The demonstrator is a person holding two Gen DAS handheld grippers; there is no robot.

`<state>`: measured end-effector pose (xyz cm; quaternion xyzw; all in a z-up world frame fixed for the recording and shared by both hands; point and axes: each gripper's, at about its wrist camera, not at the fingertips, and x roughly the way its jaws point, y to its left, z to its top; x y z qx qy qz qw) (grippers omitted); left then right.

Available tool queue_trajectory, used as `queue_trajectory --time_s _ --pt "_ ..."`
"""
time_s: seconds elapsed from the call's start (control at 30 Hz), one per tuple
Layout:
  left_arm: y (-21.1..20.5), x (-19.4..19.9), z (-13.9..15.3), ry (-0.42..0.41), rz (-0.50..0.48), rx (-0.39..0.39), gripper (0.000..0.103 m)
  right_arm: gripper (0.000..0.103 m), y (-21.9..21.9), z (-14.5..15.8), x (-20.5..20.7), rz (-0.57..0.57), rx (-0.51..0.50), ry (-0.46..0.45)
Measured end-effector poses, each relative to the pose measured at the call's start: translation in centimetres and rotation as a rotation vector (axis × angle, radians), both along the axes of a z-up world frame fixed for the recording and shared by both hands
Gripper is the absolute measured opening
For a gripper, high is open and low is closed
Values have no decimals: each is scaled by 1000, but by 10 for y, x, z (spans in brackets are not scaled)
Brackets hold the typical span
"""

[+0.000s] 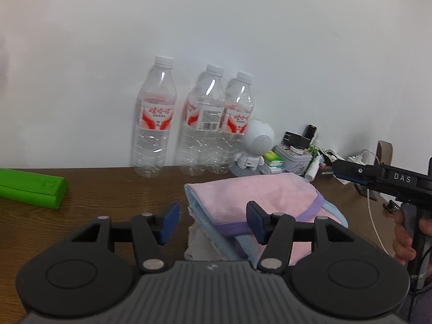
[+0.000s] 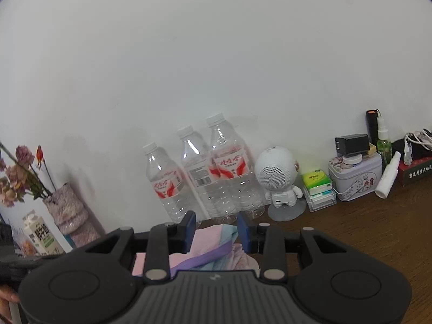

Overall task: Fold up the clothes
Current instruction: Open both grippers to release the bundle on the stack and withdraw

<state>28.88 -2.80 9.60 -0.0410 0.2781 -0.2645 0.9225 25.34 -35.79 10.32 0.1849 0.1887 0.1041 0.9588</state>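
- Folded garment (image 1: 243, 197) on the wooden counter (image 1: 108, 189), in front of the bottles: pink mesh-look fabric on top, light-blue layer along its left edge, purple trim band across the near side; some white fabric shows under the near-left corner.
- Left hand-held gripper (image 1: 213, 222): jaws spread, blue pads not pressing anything. Near edge of the garment sits between and beyond them; right pad overlaps the purple trim in view, contact can't be confirmed.
- Right hand-held gripper (image 2: 216, 233): jaws part-way apart, narrower gap than the left. Pink/blue/purple fabric is seen through the gap and under the fingers; can't tell if the pads touch it.
- Left wrist view shows the right gripper's body side-on at the far right, marked "DAS", a hand (image 1: 405, 243) on its grip.
- Three clear water bottles (image 1: 155, 124) against the white wall, red-and-white labels with Chinese script, barcode on the middle one.
- White robot-shaped speaker (image 2: 275, 172) beside the bottles, then a green tissue pack (image 2: 316, 179) and a floral tin (image 2: 356, 175).
- Green block (image 1: 32, 186) on the counter at left, embossed mark unreadable.
- Milk carton (image 2: 40, 232) with Chinese lettering near a vase of dried flowers (image 2: 67, 210).
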Motion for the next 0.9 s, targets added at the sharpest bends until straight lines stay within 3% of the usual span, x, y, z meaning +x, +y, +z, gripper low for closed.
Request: queue_trajectory --time_s 0.2,0.33,0.43,0.57,0.63,0.73,0.83,0.9 --pt "-1 -11 15 -51 88 26 58 29 8 12 -10 -5 -56 -32" --pt "8 -48 31 -98 142 8 64 27 20 28 -41 -27 -119 -80" --pt "11 -79 37 -85 140 61 64 27 35 33 -73 -7 -200 -86" --pt "14 -123 37 -64 140 122 65 27 55 28 -111 16 -243 -17" --pt "16 -150 36 -51 136 123 72 27 66 25 -137 25 -269 10" --pt "21 -193 25 -45 132 156 82 36 87 13 -180 52 -321 49" --pt "38 -238 0 -4 150 179 87 38 107 -8 -224 87 -337 104" --pt "53 -266 -24 40 207 177 91 48 120 -27 -253 104 -335 139"
